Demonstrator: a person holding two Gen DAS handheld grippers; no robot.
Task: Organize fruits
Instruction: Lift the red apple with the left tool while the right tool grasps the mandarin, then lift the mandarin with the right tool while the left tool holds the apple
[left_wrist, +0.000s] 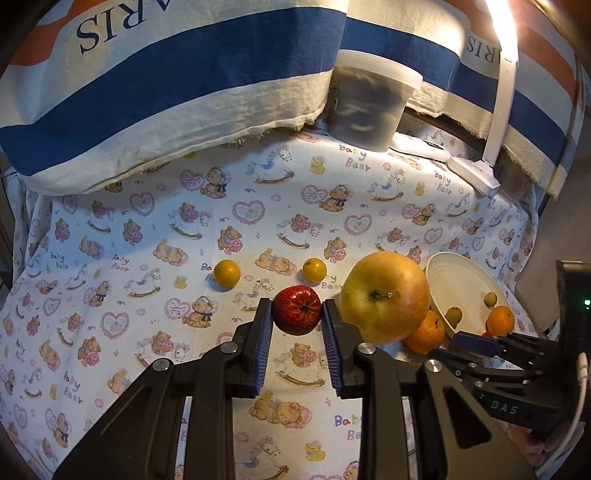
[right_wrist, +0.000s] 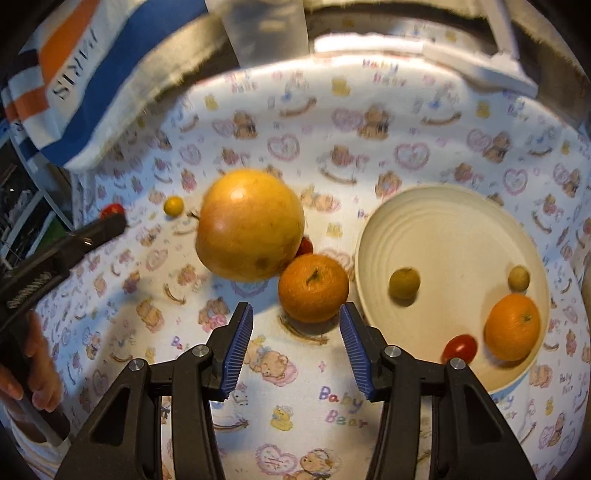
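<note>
Item one, nearest: my left gripper (left_wrist: 297, 314), clamped on a small dark-red fruit (left_wrist: 296, 309), pads pressing both its sides, the fruit lifted off the cloth.

Item two: my right gripper (right_wrist: 296, 321), jaws standing partly apart with nothing between the pads; a loose orange (right_wrist: 313, 287) sits on the cloth just past the fingertips.

Item three: a large yellow apple (right_wrist: 250, 225), touching that orange on its far left side, with a small red fruit (right_wrist: 306, 245) wedged behind the two.

Item four: a cream bowl (right_wrist: 443, 221) to the right of the orange, just beside it. Contents: a second orange (right_wrist: 512, 326), a cherry tomato (right_wrist: 460, 348), two small greenish fruits (right_wrist: 404, 283).

Item five: two small yellow fruits (left_wrist: 227, 272) on the bear-print cloth (left_wrist: 147, 258) covering the desk, beyond my left gripper, well apart from each other.

Item six, farthest: a lidded plastic tub (left_wrist: 369, 99), a white lamp (left_wrist: 495, 110) and striped fabric (left_wrist: 166, 92) along the back.
</note>
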